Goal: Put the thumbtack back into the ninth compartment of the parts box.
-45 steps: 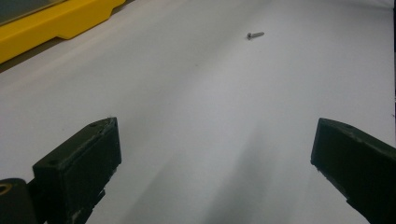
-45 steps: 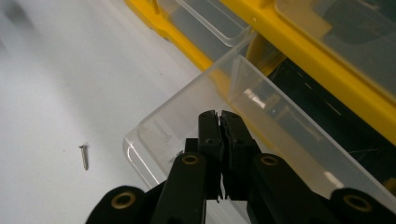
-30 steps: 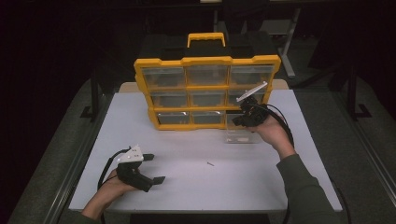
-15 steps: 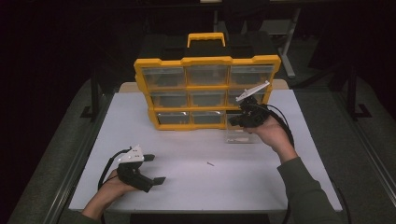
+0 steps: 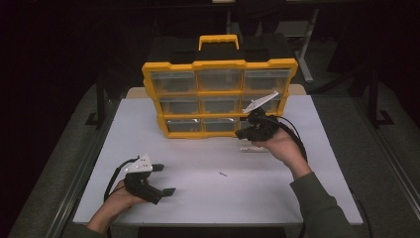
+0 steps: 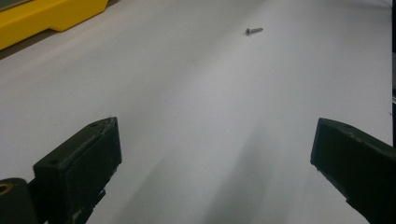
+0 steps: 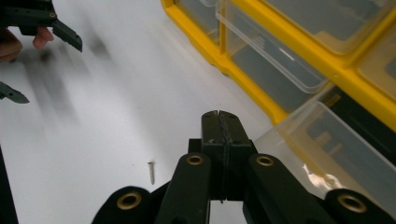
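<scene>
A yellow organizer [image 5: 220,64] with clear drawers stands upright at the back of the white table [image 5: 198,198]. A clear drawer [image 7: 327,140] sticks out in front of its bottom right slot, also visible as the drawer [image 5: 252,148] in the high view. My right gripper [image 5: 241,133] hovers just beside that drawer, jaws shut with nothing between them [image 7: 219,116]. A small screw [image 5: 223,174] lies loose mid-table, seen too as the screw [image 6: 254,31] and the screw [image 7: 151,171]. My left gripper [image 5: 164,179] rests near the front left, jaws wide open and empty.
The organizer's yellow base [image 6: 46,18] lies far left of the left gripper. The left gripper [image 7: 28,46] appears far off in the right gripper view. Dark floor and table frames surround the table on all sides.
The right gripper has edged slightly left and toward the person, staying by the pulled-out drawer. The left gripper and the screw have not moved.
</scene>
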A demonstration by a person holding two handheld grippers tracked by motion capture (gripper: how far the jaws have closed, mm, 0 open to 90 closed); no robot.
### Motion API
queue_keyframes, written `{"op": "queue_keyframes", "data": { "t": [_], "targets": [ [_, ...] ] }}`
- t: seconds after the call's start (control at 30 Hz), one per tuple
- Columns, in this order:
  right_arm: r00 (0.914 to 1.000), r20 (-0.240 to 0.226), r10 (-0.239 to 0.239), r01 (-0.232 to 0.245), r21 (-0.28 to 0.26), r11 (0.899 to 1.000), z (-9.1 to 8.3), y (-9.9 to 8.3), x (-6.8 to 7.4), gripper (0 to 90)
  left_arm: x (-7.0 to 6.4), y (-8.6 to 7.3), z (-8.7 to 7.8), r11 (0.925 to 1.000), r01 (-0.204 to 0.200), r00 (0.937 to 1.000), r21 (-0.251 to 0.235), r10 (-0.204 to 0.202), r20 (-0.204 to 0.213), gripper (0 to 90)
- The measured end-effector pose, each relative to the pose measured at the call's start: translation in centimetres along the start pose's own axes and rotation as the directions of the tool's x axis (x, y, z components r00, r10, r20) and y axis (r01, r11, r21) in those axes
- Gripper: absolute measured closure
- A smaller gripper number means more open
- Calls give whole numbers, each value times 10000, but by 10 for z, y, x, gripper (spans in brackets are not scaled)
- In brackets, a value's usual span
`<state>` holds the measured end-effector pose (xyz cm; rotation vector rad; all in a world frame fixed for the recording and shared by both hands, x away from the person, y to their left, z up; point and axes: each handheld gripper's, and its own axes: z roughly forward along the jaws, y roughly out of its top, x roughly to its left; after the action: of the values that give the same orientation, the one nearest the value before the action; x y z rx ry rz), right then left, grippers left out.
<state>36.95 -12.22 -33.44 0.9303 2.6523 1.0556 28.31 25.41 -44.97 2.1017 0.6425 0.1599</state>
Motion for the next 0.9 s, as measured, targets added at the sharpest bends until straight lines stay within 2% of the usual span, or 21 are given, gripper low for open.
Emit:
{"op": "queue_keyframes", "data": {
  "t": [0.4,0.9],
  "targets": [
    [9995,-185,-240,240,0,9997,17,-8,14,878,0,0,0,10000,36,10000,-3,-36,20,17],
    [9984,-420,-372,383,265,9989,44,-25,29,812,1,-1,-1,10000,53,10000,-22,-53,-3,17]
  ]
}}
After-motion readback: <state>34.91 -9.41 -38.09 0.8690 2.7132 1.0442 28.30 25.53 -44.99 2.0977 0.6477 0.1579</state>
